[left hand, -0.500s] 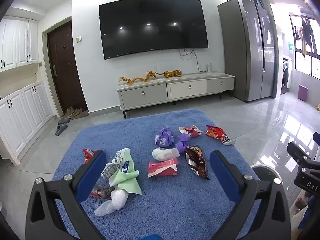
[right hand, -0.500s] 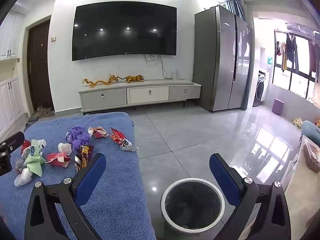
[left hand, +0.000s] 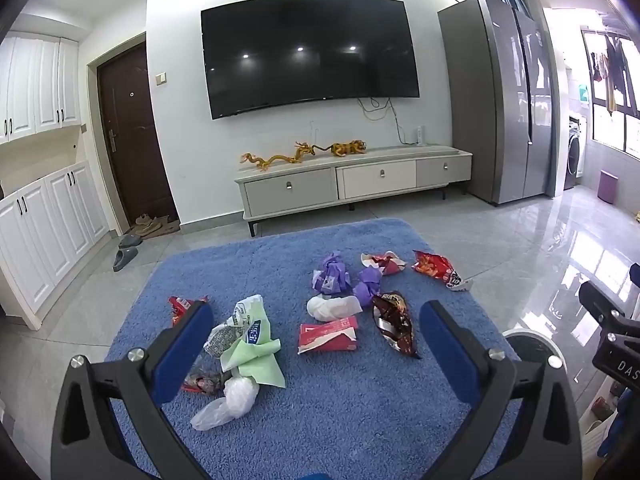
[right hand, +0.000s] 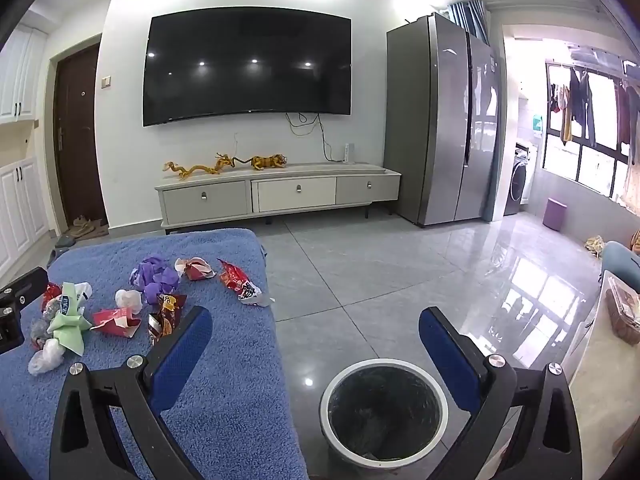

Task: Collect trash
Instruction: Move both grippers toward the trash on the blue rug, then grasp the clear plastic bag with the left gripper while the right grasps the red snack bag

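Left wrist view: my left tongs (left hand: 314, 322) gape empty over the fuzzy blue rug (left hand: 360, 408); my right tongs (right hand: 316, 330), apart, hang beyond its edge above the round white-rimmed bin (right hand: 384, 412).

Left wrist cam: mounted behind left tool (left hand: 312, 344), looks fwd along its wide-apart fingers (left hand: 180, 350), tilted slightly down.
Left view covers: blue-covered desk (left hand: 360, 412) close below, litter pile (left hand: 320, 320) centred, TV wall (left hand: 176, 92) far.
Right wrist cam: same mount on right tool (right hand: 314, 344), same tilt, set further right.
Right view covers: desk edge (right hand: 256, 360) at left, trash bin (right hand: 384, 406) near, directly below, grey floor beyond.
Shared: TV (right hand: 248, 66), TV cabinet (right hand: 280, 196), fridge (right hand: 444, 120), litter, bin rim (left hand: 536, 340).
Cross-sight: each cam catches part of the other tool at frame edge (left hand: 612, 332) (right hand: 16, 312).
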